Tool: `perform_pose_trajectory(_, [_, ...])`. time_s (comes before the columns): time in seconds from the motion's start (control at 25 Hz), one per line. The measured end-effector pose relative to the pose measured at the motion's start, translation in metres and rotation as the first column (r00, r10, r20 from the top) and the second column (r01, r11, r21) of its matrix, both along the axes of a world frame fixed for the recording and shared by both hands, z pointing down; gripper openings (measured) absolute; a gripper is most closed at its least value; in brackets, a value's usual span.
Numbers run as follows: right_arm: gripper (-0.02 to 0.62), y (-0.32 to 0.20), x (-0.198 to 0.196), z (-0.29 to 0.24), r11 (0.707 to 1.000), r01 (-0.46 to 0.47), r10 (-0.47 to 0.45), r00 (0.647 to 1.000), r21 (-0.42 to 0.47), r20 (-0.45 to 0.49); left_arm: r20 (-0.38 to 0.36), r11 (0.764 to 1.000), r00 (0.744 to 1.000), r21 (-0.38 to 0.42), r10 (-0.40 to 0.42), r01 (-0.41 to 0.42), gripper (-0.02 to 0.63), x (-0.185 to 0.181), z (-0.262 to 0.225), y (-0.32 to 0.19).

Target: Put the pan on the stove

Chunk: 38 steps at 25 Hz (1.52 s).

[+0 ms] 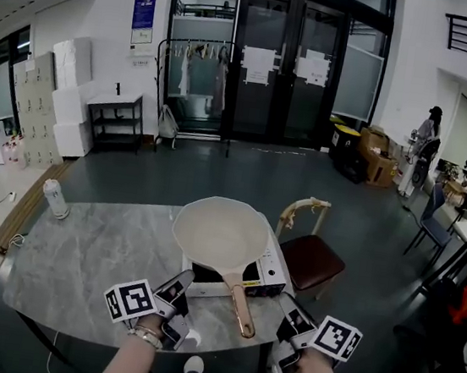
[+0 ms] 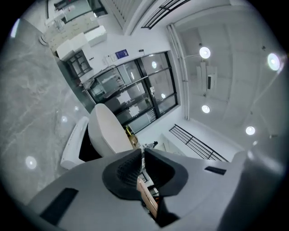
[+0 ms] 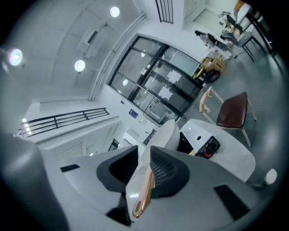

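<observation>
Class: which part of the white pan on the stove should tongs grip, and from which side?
Probably the long tan handle, mid-length, not the wide round bowl of the pan. It is slim, juts past the stove toward the near table edge, and is clear on both sides, so come in from the near side.

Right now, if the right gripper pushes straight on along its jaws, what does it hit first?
Probably the pan, sitting on the stove just beyond the tips of the right gripper. Depth is unclear; it could skim the rim instead.
</observation>
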State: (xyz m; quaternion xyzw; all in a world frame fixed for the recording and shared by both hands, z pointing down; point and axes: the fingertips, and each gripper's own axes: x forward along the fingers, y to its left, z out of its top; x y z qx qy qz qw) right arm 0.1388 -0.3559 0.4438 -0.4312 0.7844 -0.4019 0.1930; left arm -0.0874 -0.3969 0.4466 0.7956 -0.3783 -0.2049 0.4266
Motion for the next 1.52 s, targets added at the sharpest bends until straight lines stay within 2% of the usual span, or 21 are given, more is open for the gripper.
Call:
perform_pose_trajectory(0.08, [0.049,0.001,0.008,-0.013,0.996,-0.066,0.062,0.996,0.057,0.069,0.016,0.998,0.998,0.015,-0.066,0.066,0.011,-0.009,-0.002,-0.001])
perform_pose_trajectory(0.16, [0.035,0.004,0.014,-0.022,0.989,-0.122,0.110,0.985,0.084,0.133,0.048,0.995,0.994,0.040,-0.098,0.096,0.011,-0.013,-0.006,0.001])
perform_pose_trajectory(0.2, [0.031,0.005,0.018,-0.023,0.985,-0.152,0.141,0.983,0.087,0.121,0.074,0.993,0.991,0.060,-0.110,0.105,0.011,-0.015,-0.009,0.002])
perform_pose_trajectory(0.28, [0.025,0.006,0.027,-0.022,0.975,-0.196,0.196,0.981,0.100,0.012,0.152,0.986,0.978,0.117,-0.139,0.122,0.011,-0.019,-0.013,0.004])
perform_pose_trajectory(0.36, [0.025,0.008,0.027,-0.024,0.969,-0.198,0.218,0.966,0.147,-0.140,0.243,0.974,0.954,0.183,-0.178,0.135,0.011,-0.024,-0.015,0.006])
perform_pose_trajectory(0.48, [0.025,0.010,0.027,-0.030,0.957,-0.171,0.250,0.894,0.234,-0.371,0.336,0.951,0.913,0.274,-0.232,0.141,0.011,-0.027,-0.024,0.008])
perform_pose_trajectory(0.6, [0.025,0.013,0.025,-0.040,0.935,-0.138,0.297,0.808,0.327,-0.510,0.408,0.928,0.873,0.355,-0.266,0.117,0.011,-0.027,-0.033,0.010])
perform_pose_trajectory(0.68, [0.025,0.016,0.021,-0.048,0.914,-0.109,0.328,0.767,0.391,-0.552,0.457,0.913,0.846,0.401,-0.276,0.081,0.011,-0.024,-0.038,0.012])
perform_pose_trajectory(0.76, [0.025,0.018,0.017,-0.054,0.895,-0.082,0.350,0.740,0.439,-0.574,0.503,0.892,0.816,0.450,-0.286,0.035,0.009,-0.019,-0.044,0.014])
perform_pose_trajectory(0.88, [0.025,0.019,0.013,-0.056,0.878,-0.031,0.366,0.687,0.478,-0.628,0.564,0.853,0.764,0.521,-0.314,-0.035,0.009,-0.010,-0.051,0.019])
perform_pose_trajectory(0.96, [0.025,0.021,0.012,-0.056,0.868,0.008,0.375,0.644,0.496,-0.667,0.584,0.835,0.740,0.548,-0.332,-0.057,0.009,-0.009,-0.054,0.022])
perform_pose_trajectory(1.04, [0.025,0.023,0.011,-0.057,0.858,0.037,0.384,0.615,0.512,-0.688,0.591,0.823,0.728,0.565,-0.348,-0.066,0.009,-0.011,-0.057,0.024])
perform_pose_trajectory(1.12, [0.025,0.023,0.010,-0.061,0.850,0.055,0.390,0.601,0.523,-0.698,0.591,0.814,0.724,0.577,-0.357,-0.070,0.009,-0.014,-0.061,0.025])
perform_pose_trajectory(1.28, [0.025,0.021,0.010,-0.067,0.846,0.071,0.390,0.594,0.529,-0.704,0.579,0.808,0.735,0.584,-0.353,-0.072,0.009,-0.017,-0.065,0.022])
perform_pose_trajectory(1.52, [0.025,0.022,0.012,-0.069,0.839,0.091,0.391,0.583,0.536,-0.712,0.586,0.794,0.720,0.603,-0.371,-0.081,0.011,-0.016,-0.068,0.024])
